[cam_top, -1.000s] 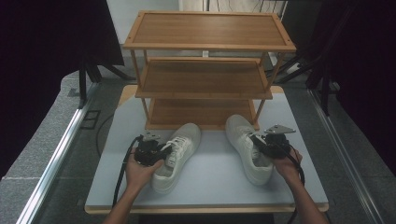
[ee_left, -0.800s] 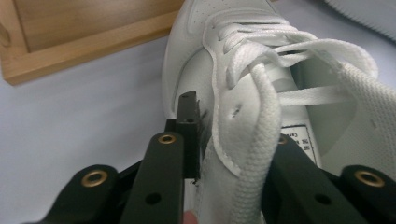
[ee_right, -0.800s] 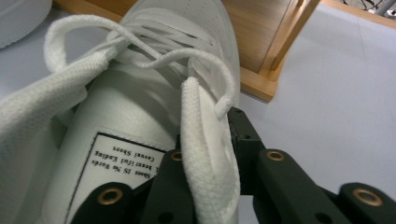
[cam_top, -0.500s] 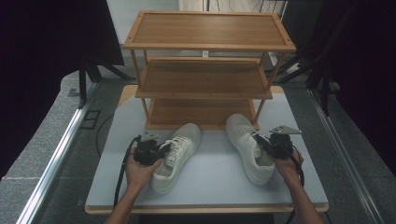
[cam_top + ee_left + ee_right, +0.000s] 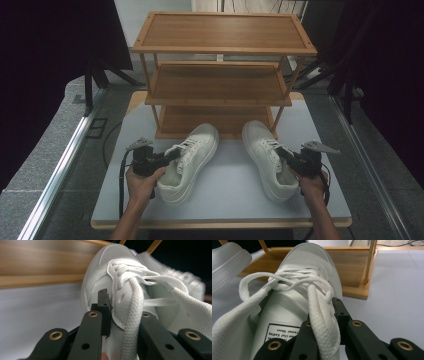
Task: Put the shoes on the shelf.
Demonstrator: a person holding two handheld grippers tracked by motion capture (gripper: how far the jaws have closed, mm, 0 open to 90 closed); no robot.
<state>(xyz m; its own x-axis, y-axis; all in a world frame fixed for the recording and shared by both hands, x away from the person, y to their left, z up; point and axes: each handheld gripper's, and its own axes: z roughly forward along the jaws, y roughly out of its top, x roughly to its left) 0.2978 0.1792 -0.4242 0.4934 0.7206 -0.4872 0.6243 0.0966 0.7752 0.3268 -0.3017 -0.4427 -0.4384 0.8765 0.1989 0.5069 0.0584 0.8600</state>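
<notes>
the left hand-held gripper (image 5: 170,156) has just been closing and pinches the side wall of the left shoe (image 5: 192,160) on the desk (image 5: 225,190). the right hand-held gripper (image 5: 281,152) has likewise clamped the right shoe (image 5: 265,157), both shoes near the wooden rack (image 5: 220,95).

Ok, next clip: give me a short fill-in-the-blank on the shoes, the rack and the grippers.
1. The wooden rack has ___ shelves.
2. Both white shoes point their toes toward the ___.
3. The left gripper is shut on the side of the left shoe, and the right gripper is shut on the ___ shoe.
4. All the shelves are ___.

Missing words: three; rack; right; empty
</notes>
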